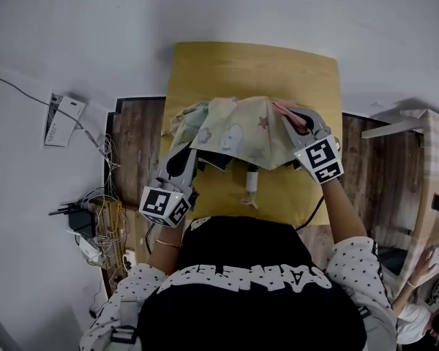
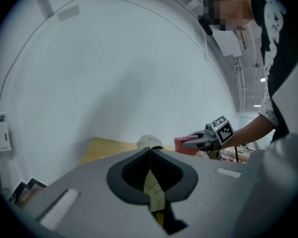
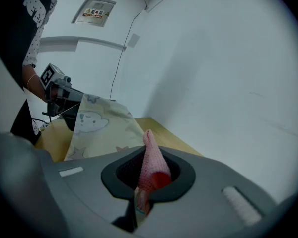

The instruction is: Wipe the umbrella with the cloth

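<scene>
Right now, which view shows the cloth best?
The right gripper view: the cloth sits close up, weave visible. The head view shows a pink strip by the umbrella; the left gripper view, a distant patch.

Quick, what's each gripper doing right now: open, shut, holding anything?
Left gripper: shut on the canopy edge of the pale yellow patterned fabric umbrella.
Right gripper: shut on the pink knitted cloth.

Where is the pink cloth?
In the head view the cloth is on the right, pinched in the right gripper, against the umbrella's right edge above the table.
</scene>
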A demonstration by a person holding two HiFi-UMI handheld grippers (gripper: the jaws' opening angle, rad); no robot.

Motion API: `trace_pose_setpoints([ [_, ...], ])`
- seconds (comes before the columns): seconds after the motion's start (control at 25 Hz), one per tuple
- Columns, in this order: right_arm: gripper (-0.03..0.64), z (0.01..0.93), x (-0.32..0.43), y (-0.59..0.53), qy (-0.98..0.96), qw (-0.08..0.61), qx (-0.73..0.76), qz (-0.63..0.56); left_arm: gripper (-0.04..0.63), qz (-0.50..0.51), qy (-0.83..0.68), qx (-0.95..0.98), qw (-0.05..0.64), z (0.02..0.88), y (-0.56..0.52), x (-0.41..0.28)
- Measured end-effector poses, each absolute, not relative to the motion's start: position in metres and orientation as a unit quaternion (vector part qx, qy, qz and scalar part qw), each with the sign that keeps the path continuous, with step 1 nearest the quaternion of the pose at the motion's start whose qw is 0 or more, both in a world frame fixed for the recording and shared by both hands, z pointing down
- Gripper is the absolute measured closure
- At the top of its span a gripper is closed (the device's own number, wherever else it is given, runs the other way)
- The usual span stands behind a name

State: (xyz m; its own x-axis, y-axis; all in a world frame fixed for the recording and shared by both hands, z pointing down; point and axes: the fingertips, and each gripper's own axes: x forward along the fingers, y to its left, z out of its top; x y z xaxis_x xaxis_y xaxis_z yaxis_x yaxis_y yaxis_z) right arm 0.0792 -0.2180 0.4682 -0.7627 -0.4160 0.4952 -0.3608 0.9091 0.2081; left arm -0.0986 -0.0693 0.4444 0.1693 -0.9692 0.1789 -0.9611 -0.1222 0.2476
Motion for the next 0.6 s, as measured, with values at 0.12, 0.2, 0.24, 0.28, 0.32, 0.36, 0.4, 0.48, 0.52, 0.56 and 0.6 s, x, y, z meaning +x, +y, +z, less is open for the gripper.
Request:
trace_pose_setpoints([
  [0.12, 0.583, 0.479, 0.079, -0.210, -0.936, 0.288, 0.196, -0.044, 0.592, -0.029, -0.628, 0.765, 0.138, 0.432, -0.066, -0.091],
  [0.2, 0.583, 0.486, 0.079, -0.203, -0.936, 0.294, 0.189, -0.039, 0.592, -0.028, -0.621, 0.772, 0.132, 0.428, -0.064, -0.088],
  [0.24, 0.583, 0.489, 0.079, -0.199, -0.936, 0.298, 0.186, -0.037, 0.592, -0.025, -0.618, 0.775, 0.129, 0.427, -0.062, -0.087],
  [0.28, 0.583, 0.492, 0.080, -0.196, -0.935, 0.301, 0.183, -0.035, 0.592, -0.023, -0.615, 0.778, 0.127, 0.426, -0.061, -0.086],
  [0.32, 0.583, 0.494, 0.081, -0.192, -0.935, 0.304, 0.181, -0.033, 0.592, -0.023, -0.612, 0.781, 0.124, 0.423, -0.060, -0.086],
  [0.36, 0.583, 0.496, 0.082, -0.189, -0.934, 0.306, 0.181, -0.031, 0.592, -0.025, -0.609, 0.783, 0.122, 0.420, -0.059, -0.085],
  [0.4, 0.583, 0.498, 0.083, -0.186, -0.933, 0.308, 0.181, -0.029, 0.592, -0.027, -0.607, 0.785, 0.118, 0.416, -0.058, -0.085],
  [0.48, 0.583, 0.501, 0.087, -0.180, -0.932, 0.312, 0.183, -0.024, 0.591, -0.030, -0.603, 0.790, 0.108, 0.406, -0.057, -0.085],
  [0.52, 0.583, 0.503, 0.088, -0.177, -0.931, 0.313, 0.184, -0.021, 0.589, -0.030, -0.601, 0.792, 0.101, 0.401, -0.056, -0.085],
  [0.56, 0.583, 0.504, 0.090, -0.174, -0.931, 0.315, 0.184, -0.019, 0.589, -0.029, -0.599, 0.795, 0.095, 0.396, -0.056, -0.084],
  [0.6, 0.583, 0.506, 0.091, -0.170, -0.930, 0.316, 0.184, -0.016, 0.588, -0.028, -0.596, 0.798, 0.089, 0.391, -0.057, -0.083],
])
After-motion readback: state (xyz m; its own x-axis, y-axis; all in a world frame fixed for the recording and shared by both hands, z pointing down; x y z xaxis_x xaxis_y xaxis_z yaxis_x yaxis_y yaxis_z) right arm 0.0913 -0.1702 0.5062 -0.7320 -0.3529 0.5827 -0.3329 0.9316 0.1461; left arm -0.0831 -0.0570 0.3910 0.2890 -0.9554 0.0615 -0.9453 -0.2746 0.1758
